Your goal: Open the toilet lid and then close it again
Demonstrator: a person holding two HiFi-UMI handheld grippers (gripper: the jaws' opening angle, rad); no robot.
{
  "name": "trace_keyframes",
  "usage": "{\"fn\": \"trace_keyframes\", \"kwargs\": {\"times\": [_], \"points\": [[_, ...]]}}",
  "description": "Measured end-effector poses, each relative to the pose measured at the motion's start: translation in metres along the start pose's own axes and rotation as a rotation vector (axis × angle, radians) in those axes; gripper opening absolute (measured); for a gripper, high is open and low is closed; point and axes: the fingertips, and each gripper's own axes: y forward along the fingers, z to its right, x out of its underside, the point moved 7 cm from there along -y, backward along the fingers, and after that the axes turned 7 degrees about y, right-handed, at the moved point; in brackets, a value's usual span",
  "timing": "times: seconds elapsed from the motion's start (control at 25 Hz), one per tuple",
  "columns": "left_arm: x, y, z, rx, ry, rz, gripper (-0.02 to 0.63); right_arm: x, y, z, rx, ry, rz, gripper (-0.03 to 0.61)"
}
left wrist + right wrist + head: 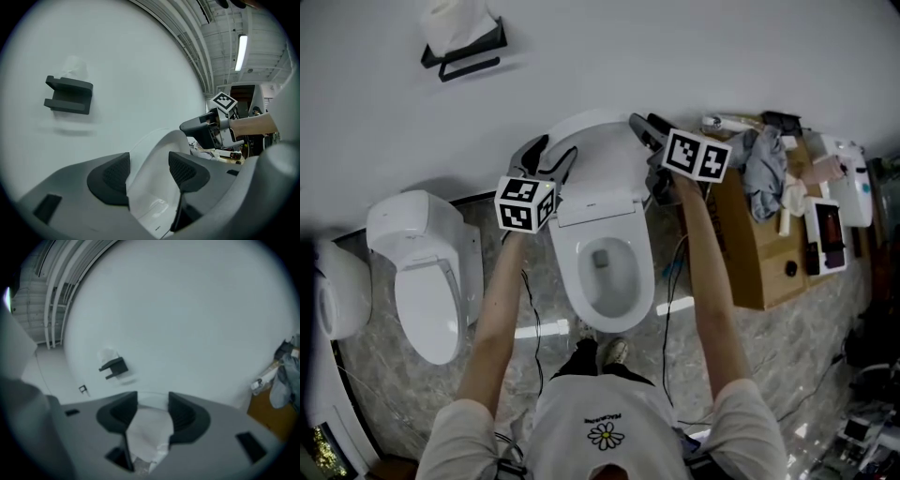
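Observation:
The white toilet (572,281) stands in the middle of the head view, its bowl showing and its lid (598,164) raised against the wall. My left gripper (546,159) holds the lid's left edge and my right gripper (645,128) its right edge. In the left gripper view the lid (159,147) fills the gap of the left gripper (149,171), touching both dark pads. The right gripper view shows the right gripper (152,411) with the lid's white edge (149,434) between its pads in the same way. The left gripper view also catches the right gripper (206,129) beyond the lid.
A second toilet (427,272) with its lid down stands to the left, with another white fixture (337,300) beyond it. A black tissue holder (461,47) hangs on the wall. A cardboard box (757,253) with clutter stands close at the right. Cables (532,309) trail on the floor.

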Motion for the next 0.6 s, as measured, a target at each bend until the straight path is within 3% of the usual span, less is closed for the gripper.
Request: {"fn": "trace_keyframes", "kwargs": {"times": [0.6], "points": [[0.000, 0.046, -0.044, -0.011, 0.015, -0.045, 0.288, -0.025, 0.059, 0.015, 0.030, -0.006, -0.002, 0.220]]}}
